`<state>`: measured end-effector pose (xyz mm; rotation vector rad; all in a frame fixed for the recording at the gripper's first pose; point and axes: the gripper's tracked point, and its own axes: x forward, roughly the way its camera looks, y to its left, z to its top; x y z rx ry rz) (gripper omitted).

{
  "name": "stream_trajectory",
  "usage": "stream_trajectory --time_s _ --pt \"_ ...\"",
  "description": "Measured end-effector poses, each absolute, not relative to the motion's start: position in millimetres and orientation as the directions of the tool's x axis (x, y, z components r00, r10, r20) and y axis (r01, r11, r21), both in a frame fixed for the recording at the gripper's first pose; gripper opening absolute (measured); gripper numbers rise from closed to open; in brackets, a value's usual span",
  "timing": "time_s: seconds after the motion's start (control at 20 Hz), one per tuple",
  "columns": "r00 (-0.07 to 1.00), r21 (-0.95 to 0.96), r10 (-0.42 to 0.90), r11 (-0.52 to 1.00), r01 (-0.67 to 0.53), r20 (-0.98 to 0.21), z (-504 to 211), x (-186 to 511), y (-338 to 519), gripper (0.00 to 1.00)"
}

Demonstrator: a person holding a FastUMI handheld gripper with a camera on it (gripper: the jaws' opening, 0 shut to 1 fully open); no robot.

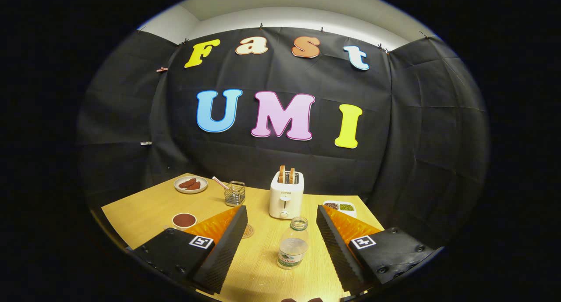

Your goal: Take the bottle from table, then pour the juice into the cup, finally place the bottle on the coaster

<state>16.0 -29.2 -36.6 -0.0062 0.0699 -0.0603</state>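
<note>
A clear, uncapped plastic bottle (292,244) stands upright on the wooden table (140,214), between my two fingers and a little ahead of their roots, touching neither. My gripper (282,212) is open wide, one finger on each side of the bottle. A white cup (184,221) with dark liquid in it sits to the left, just beyond the left finger. A round woven coaster (248,230) peeks out beside the left finger's tip, partly hidden by it.
A white toaster (286,200) with two slices of toast stands just beyond the bottle. A wire basket (235,193) and a plate with brown food (190,184) sit at the back left. A divided dish of beans (339,207) lies at the right, near the table edge.
</note>
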Motion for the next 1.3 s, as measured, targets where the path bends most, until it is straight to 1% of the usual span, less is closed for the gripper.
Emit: stream_trajectory --time_s 0.65,1.3 --pt "0.991 -0.022 -0.054 0.998 0.052 -0.126 -91.4 53.1 -46.6 0.98" --pt "0.976 -0.003 -0.040 0.999 0.040 -0.216 -160.1 86.8 -57.1 0.98"
